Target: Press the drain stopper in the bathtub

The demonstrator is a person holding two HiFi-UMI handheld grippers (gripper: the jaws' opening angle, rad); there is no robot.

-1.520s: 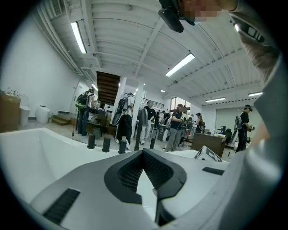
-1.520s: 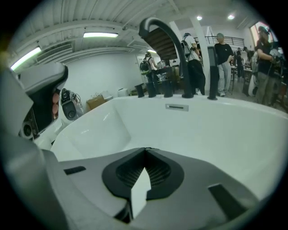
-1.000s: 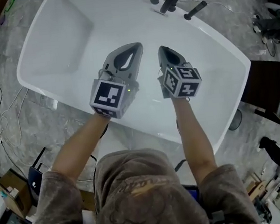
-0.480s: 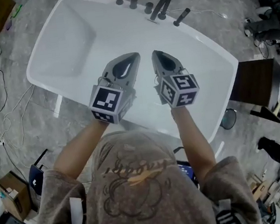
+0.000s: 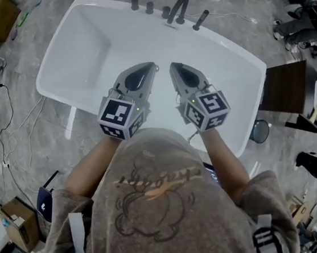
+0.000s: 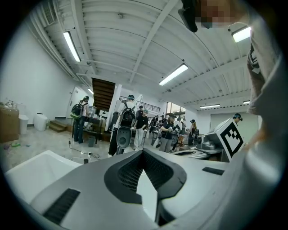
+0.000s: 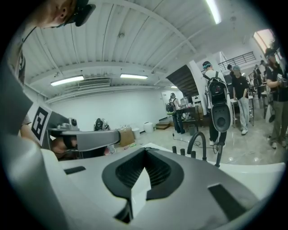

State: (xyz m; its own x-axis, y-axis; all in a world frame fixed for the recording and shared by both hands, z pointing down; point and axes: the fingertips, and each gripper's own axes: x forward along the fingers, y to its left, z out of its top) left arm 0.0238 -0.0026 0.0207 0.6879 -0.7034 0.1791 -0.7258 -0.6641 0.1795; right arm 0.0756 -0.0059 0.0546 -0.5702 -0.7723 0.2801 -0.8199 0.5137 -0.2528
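white bathtub (image 5: 80, 52) lies just below you; the drain stopper doesn't show, perhaps hidden beneath your left claw (image 5: 150, 67) and right claw (image 5: 172, 67); both clenched empty, side by side, neither nearer

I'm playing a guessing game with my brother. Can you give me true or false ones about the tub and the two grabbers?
1. The bathtub is white. True.
2. The left gripper holds a sponge. False: its jaws are shut with nothing between them.
3. The faucet stands on the bathtub's far rim. True.
4. The right gripper touches the faucet. False: it hovers over the middle of the bathtub, well apart from the faucet.
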